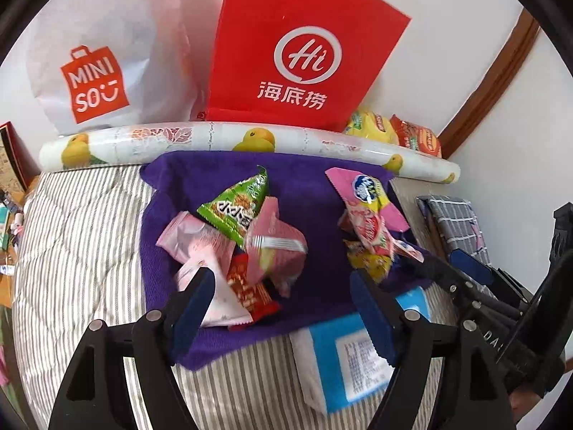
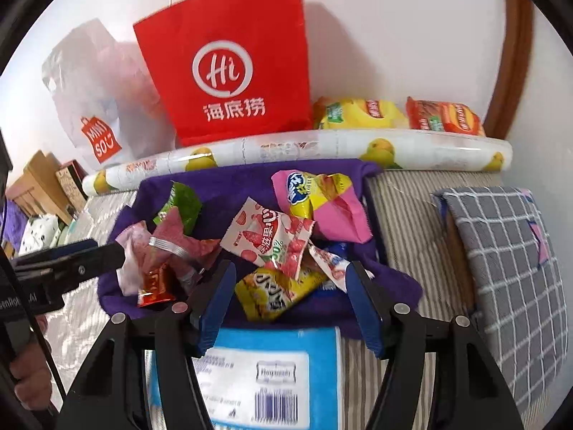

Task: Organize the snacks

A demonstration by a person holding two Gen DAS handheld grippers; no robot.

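Left gripper (image 1: 283, 297) first: you've got its blue pads spread apart with nothing pinched, hanging just over the near edge of the purple towel (image 1: 315, 222). From that wrist view your left snack pile (image 1: 236, 240) sits right past the left finger: pink wrappers, a green triangular pack on top, a red one poking out toward you. A second heap, the right snack pile (image 1: 372, 229), lies further right on the same towel, and your right gripper (image 1: 462, 265) reaches in beside it from the right edge. A blue tissue pack (image 1: 343, 358) lies on the striped bedding under your right finger, half under the towel edge. Behind the towel a duck-print roll (image 1: 250, 139) runs across like a wall, with a red paper bag (image 1: 304, 53) and a white Miniso bag (image 1: 96, 57) standing behind it. Switch to the right wrist view: right gripper (image 2: 293, 297) is also spread wide and empty, a yellow pack (image 2: 272, 294) and a strawberry pack (image 2: 272, 240) lying between and just past its fingers. Two chip bags (image 2: 397, 114) sit behind the roll, and a grey checked cushion (image 2: 508, 258) is off to your right.
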